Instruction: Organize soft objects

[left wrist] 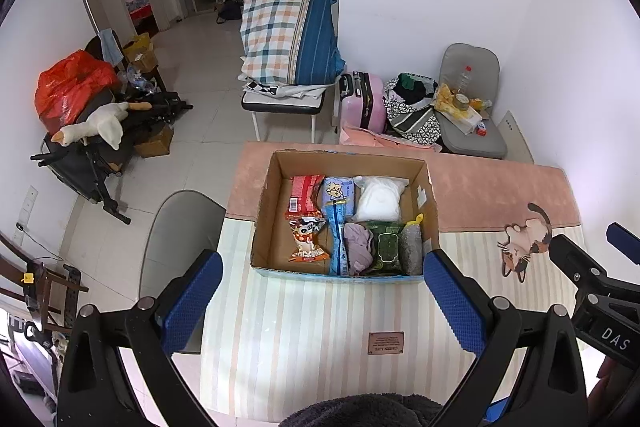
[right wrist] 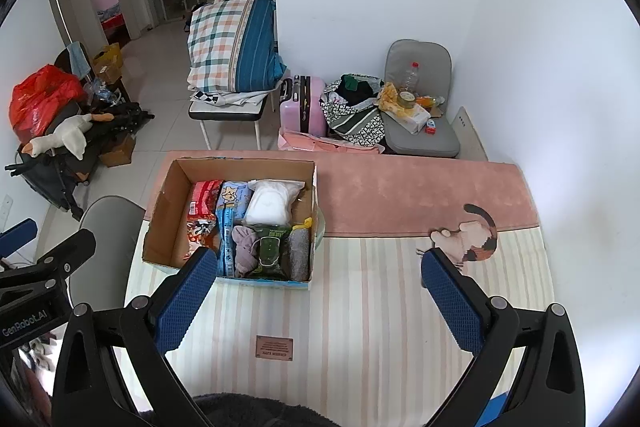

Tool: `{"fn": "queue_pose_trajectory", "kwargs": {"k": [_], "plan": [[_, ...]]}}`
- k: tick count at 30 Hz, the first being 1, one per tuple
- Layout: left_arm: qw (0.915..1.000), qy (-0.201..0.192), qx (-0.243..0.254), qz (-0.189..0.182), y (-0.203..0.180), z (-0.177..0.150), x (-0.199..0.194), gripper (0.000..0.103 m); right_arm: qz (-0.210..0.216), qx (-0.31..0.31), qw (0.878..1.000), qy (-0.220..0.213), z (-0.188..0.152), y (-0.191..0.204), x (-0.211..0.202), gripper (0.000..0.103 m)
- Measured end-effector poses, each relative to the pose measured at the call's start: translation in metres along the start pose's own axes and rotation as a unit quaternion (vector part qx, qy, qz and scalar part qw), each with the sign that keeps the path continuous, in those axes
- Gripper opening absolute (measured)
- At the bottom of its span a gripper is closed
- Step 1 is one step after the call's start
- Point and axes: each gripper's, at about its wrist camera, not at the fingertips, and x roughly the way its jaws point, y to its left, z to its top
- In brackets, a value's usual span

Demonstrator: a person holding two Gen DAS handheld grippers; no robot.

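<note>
Cardboard box (left wrist: 272, 223): open-topped, standing on the striped mat (left wrist: 304, 327) of the worktop, toward its left edge and about midway between near and far edges.
Box, left part: red packet (left wrist: 305, 191) at the far wall, cartoon snack bag (left wrist: 307, 241) nearer.
Box, middle: blue tissue pack (left wrist: 338, 191) at the far side, long blue packet (left wrist: 338, 239) running front to back, lilac cloth (left wrist: 357, 247) bunched at the near wall.
Box, right part: white bagged bundle (left wrist: 378, 201) in the far corner, green wipes pack (left wrist: 386, 247) beside the cloth, grey sponge (left wrist: 412, 249) against the right wall.
Left tongs (left wrist: 323, 301): spread wide, holding nothing, above the mat just short of the box's near wall.
Right tongs (right wrist: 320, 301): spread wide, holding nothing, over the mat right of the box.
Cat print (right wrist: 472, 241): on the mat near the right edge.
</note>
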Motion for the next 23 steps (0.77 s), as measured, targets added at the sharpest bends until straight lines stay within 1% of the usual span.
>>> {"fn": "queue_pose_trajectory", "kwargs": {"k": [23], "plan": [[1.0, -0.002, -0.001, 0.005, 0.0027, -0.0005, -0.0022, 0.103, 0.002, -0.008, 1.0, -0.004, 0.0007, 0.0033, -0.004, 0.103]]}}
